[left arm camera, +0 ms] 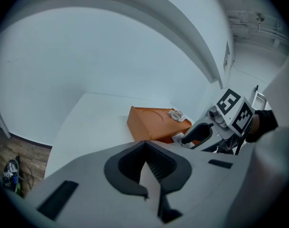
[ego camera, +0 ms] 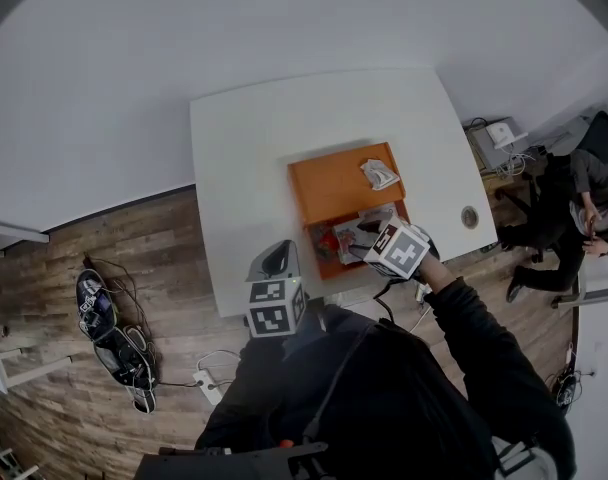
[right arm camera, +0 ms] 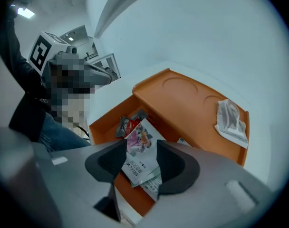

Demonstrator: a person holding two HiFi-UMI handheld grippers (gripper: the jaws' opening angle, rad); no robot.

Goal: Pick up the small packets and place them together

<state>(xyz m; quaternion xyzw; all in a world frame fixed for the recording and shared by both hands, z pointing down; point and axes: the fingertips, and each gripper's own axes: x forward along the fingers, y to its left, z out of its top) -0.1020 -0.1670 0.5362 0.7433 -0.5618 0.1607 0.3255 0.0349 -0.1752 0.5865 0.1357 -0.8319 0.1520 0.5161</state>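
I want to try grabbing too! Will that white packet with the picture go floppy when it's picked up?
Probably floppy: the picture packet looks thin and flat, resting on other packets in the orange tray. Likely very light, being so thin. Its smooth wrapper might slip from the open right gripper.

The head view looks steeply down from above the person onto the white table [ego camera: 264,148], with the orange tray [ego camera: 329,183] near the frame's centre. The left gripper view sits low at the table's near edge and faces across it, the tray at centre right. The right gripper view hangs close over the tray, tilted down. All three share the tray and its crumpled white packet [ego camera: 379,174].
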